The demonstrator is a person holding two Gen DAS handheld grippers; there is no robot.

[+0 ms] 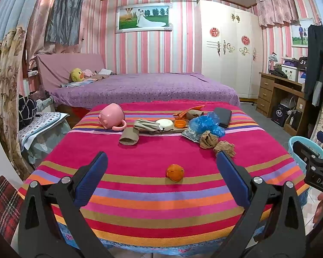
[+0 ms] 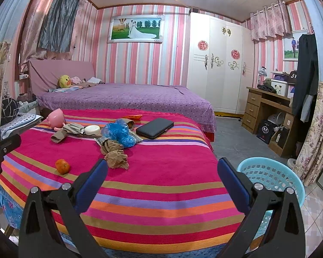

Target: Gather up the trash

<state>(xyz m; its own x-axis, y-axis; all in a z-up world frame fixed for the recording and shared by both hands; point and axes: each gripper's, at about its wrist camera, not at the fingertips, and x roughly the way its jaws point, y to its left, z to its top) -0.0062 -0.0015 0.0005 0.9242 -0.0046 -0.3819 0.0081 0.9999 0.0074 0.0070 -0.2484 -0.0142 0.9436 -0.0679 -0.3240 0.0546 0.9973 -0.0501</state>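
A table with a striped cloth (image 1: 140, 163) holds an orange peel (image 1: 175, 172) near the front, crumpled brown paper (image 1: 217, 143), a blue plastic bag (image 1: 206, 123), a cardboard tube (image 1: 129, 137) and an orange wrapper (image 1: 188, 110). My left gripper (image 1: 161, 165) is open and empty, just short of the peel. My right gripper (image 2: 162, 172) is open and empty over the table's front right. The peel (image 2: 62, 166), brown paper (image 2: 115, 152) and blue bag (image 2: 119, 133) lie ahead and to its left. A light blue basket (image 2: 271, 178) stands on the floor to the right.
A pink cup (image 1: 111, 116) lies on its side. A white bowl (image 1: 164, 124), an orange lid (image 1: 179, 123) and a black case (image 2: 154, 128) are at the back. The bed (image 1: 144, 88) is behind the table, the desk (image 1: 280, 92) to the right.
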